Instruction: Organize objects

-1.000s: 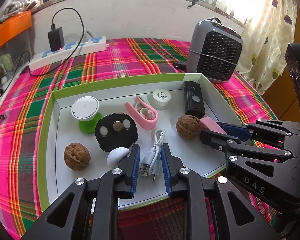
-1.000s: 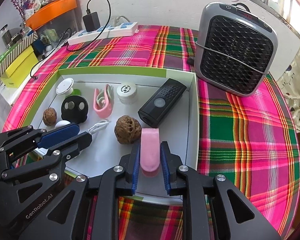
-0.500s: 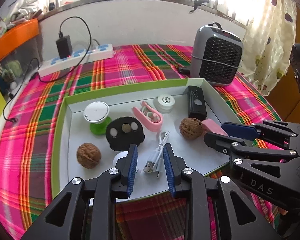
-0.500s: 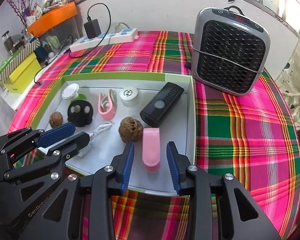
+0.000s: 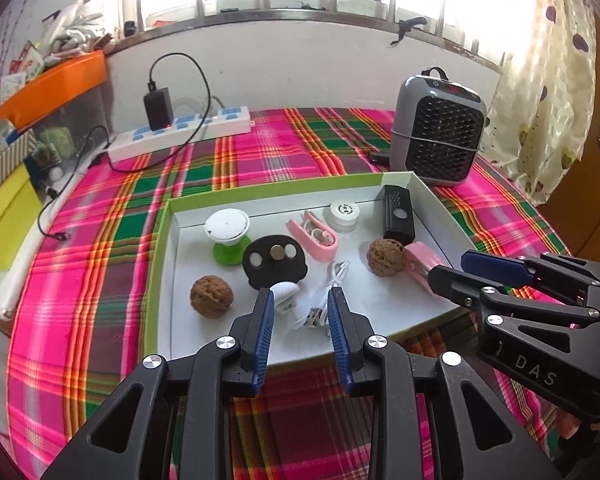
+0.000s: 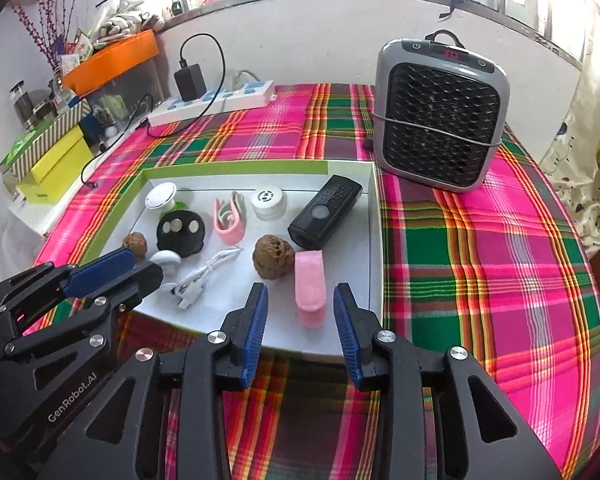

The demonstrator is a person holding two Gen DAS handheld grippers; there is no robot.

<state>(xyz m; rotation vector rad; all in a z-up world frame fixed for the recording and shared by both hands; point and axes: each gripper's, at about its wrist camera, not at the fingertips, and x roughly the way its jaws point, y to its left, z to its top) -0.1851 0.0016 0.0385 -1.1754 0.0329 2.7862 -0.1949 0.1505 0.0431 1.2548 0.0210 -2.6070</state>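
A white tray with a green rim (image 5: pixel 160 264) (image 6: pixel 376 240) holds several small items. My left gripper (image 5: pixel 300 300) (image 6: pixel 140 266) hovers over the tray's near edge, jaws opening. The white USB cable (image 5: pixel 328 296) (image 6: pixel 206 272) lies loose on the tray floor beyond its tips. My right gripper (image 6: pixel 300 296) (image 5: pixel 450 266) stands open, with the pink clip (image 6: pixel 309 280) (image 5: pixel 420 256) resting in the tray past its tips, untouched. Also in the tray are two walnuts (image 5: pixel 211 296) (image 6: pixel 274 256), a black remote (image 6: pixel 326 212), a black disc (image 5: pixel 274 262) and a white round pot (image 5: pixel 343 214).
A grey fan heater (image 6: pixel 440 120) stands right behind the tray's far right corner. A white power strip (image 5: pixel 180 132) with a black charger and cable lies at the back left. Yellow boxes (image 6: pixel 56 164) sit off the table's left side. A plaid cloth (image 6: pixel 480 280) covers the table.
Both grippers have opened, letting go of the USB cable and the pink clip. Both have drawn back and upward from the tray, so it looks smaller.
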